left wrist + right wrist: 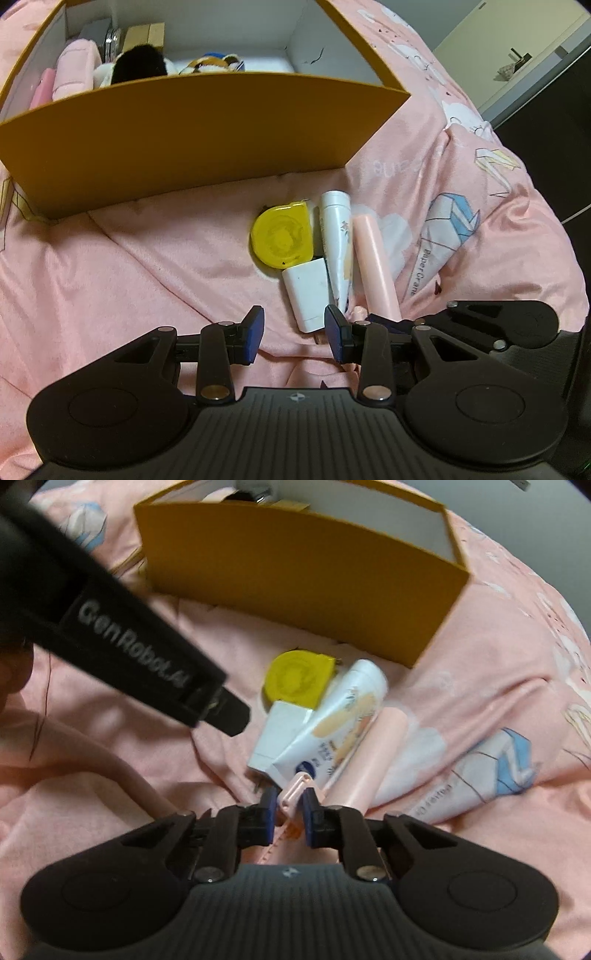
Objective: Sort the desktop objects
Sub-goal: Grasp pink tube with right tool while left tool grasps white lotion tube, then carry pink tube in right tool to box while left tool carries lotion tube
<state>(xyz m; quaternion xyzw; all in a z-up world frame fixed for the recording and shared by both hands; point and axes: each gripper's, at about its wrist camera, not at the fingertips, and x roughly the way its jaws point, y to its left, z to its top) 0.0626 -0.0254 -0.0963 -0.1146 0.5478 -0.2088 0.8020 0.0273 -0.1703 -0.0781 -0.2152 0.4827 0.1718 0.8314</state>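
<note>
Gripping the pink clip (293, 794) beside the tube (332, 734), the right gripper (290, 808) is nearly closed on it; lift straight, clearing neighbours, toward the box (303, 583). Left gripper (293, 334) hangs half-open, empty.

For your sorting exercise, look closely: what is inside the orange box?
Inside the orange box you can see pink pouches, a black-and-white plush toy, an orange-and-white toy and small cardboard boxes. The front wall covers their lower parts and the floor.
</note>
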